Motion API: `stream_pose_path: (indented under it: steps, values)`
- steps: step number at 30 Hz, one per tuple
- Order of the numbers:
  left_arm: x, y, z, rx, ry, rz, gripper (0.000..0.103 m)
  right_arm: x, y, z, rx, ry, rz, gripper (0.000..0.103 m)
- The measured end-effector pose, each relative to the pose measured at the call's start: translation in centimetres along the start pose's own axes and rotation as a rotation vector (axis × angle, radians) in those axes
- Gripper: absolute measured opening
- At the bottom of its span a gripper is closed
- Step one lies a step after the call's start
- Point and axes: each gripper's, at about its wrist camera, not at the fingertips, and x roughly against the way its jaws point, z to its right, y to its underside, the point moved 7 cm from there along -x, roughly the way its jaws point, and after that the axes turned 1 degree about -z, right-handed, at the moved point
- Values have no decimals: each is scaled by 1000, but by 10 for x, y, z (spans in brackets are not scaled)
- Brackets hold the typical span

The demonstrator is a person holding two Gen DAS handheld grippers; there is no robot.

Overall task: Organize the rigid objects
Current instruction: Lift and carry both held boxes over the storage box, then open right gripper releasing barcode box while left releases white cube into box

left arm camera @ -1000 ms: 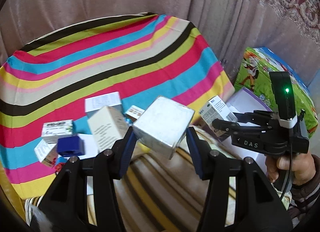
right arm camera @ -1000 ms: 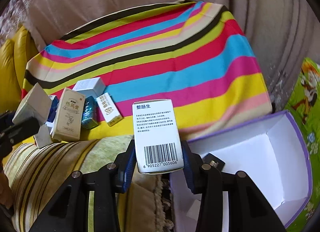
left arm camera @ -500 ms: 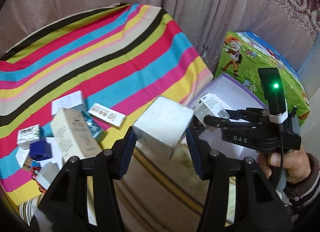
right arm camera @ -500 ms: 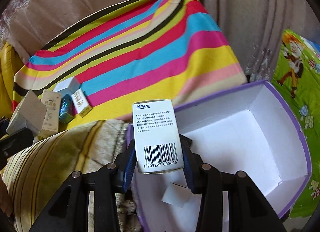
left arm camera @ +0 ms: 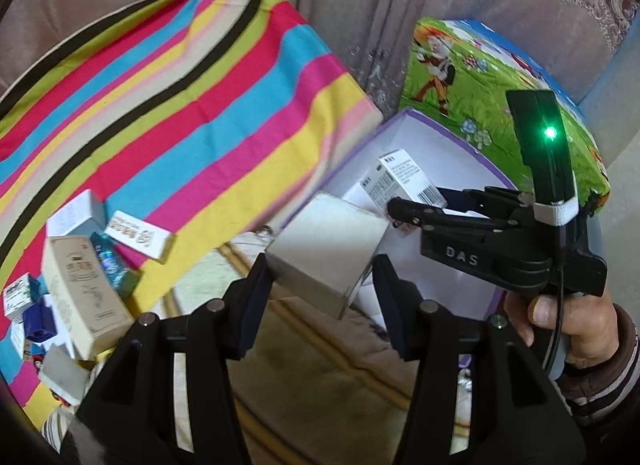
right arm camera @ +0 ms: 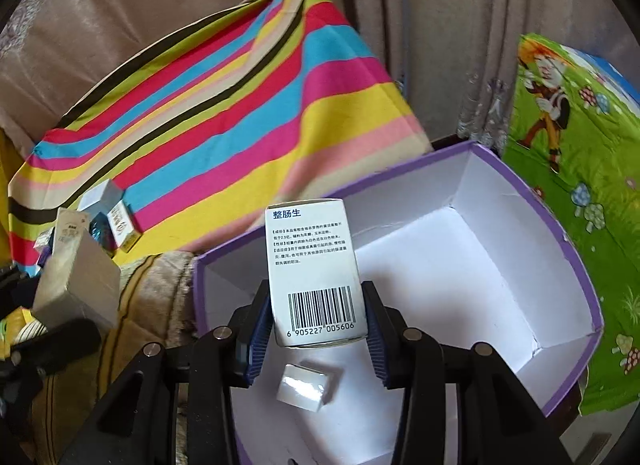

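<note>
My left gripper is shut on a plain grey-white box, held tilted near the left rim of a purple-edged white bin. My right gripper is shut on a white medicine box with a barcode, held upright over the open bin. The right gripper with its box also shows in the left wrist view. A small white object lies on the bin's floor. The left gripper's grey box shows at the left of the right wrist view.
Several small boxes lie at the near left of the striped cloth. A brown striped cushion lies between them and the bin. A green cartoon-print package stands to the right of the bin. Curtains hang behind.
Both grippers have moved right with their boxes. The right one went from the cloth's edge to over the bin. The left one went from the box pile to the bin's left rim.
</note>
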Motion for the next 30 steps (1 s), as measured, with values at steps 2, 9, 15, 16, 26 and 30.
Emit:
stream_pose_path:
  steps: [2,9,15,16,26,30]
  values:
    - [-4,0,10,-19,15,-12,55,0,0,7,-16,8,-2,44]
    - [-14,2,35,-55,120,-42,56,5,0,23,-60,30,2,44]
    - [-16,4,35,-41,139,-53,69,1,2,24,-72,24,-26,47]
    - [-14,3,34,-30,149,-48,70,0,3,22,-69,20,-34,50]
    - [-1,0,16,61,149,-6,79,18,-8,12,6,101,61,73]
    - [7,2,7,130,191,26,85,29,-16,4,45,134,113,82]
